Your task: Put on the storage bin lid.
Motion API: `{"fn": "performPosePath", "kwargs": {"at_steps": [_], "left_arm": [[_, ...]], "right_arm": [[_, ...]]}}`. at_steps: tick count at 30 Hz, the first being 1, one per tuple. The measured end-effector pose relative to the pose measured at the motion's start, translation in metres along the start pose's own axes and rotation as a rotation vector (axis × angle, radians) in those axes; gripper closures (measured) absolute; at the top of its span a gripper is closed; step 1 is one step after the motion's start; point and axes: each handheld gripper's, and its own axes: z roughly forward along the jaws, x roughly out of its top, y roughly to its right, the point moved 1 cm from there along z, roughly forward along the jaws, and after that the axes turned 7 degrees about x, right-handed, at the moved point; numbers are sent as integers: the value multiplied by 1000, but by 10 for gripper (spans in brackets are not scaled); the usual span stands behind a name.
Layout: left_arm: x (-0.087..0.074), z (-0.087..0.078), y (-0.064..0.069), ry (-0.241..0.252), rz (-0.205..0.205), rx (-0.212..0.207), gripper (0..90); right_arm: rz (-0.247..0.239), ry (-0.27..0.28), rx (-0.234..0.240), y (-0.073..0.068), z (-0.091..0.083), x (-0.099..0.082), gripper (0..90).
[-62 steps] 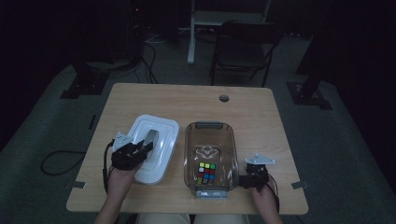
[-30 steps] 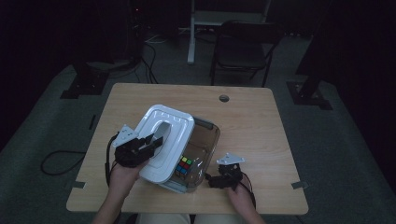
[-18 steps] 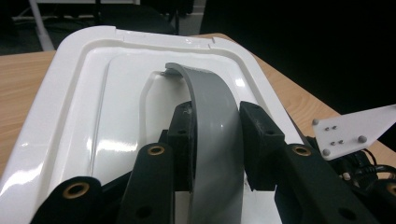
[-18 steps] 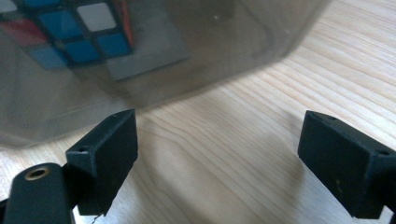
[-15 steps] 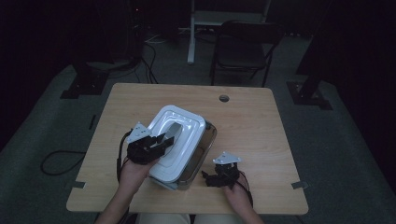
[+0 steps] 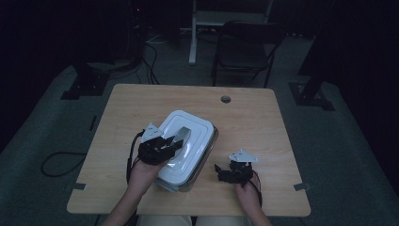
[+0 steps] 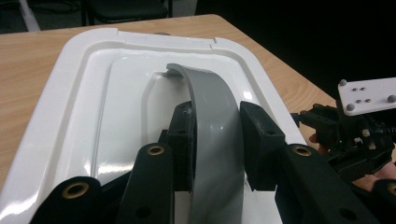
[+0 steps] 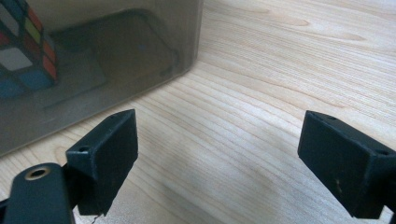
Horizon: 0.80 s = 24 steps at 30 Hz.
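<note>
A white lid [image 6: 190, 129] lies over a clear box [image 6: 210, 149] at the middle of the wooden table [image 6: 263, 122]. My left gripper [image 6: 175, 142] is shut on the lid's grey arched handle [image 6: 183, 134]. In the left gripper view the pads [image 7: 183, 135] press the handle [image 7: 212, 107] from both sides above the lid [image 7: 93, 107]. My right gripper [image 6: 220, 172] stands open on the table right of the box, with nothing between its jaws [image 8: 217, 144]. Through the box wall [image 8: 116, 46] a colour cube [image 8: 28, 42] shows inside.
A round cable hole [image 6: 226, 99] sits near the table's far edge. A dark chair [image 6: 244, 47] stands beyond the table, and cables [image 6: 59, 157] lie on the floor at left. Bare wood stretches right of the box [image 8: 280, 70].
The left gripper carried the lid rightward from beside the box and lowered it over the box. The box now sits turned and further left. The right gripper drew slightly away from it.
</note>
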Motion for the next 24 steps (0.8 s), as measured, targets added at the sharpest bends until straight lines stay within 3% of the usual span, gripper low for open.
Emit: {"fn": "performPosePath", "kwargs": {"at_steps": [8, 16, 24], "left_arm": [[3, 7, 11, -26, 13, -4, 684], [4, 10, 12, -40, 3, -9, 682], [-1, 13, 18, -51, 24, 6, 680]], "right_arm": [[-1, 5, 0, 0, -1, 0, 122], [6, 6, 4, 2, -2, 0, 122], [14, 9, 8, 3, -3, 0, 122]]}}
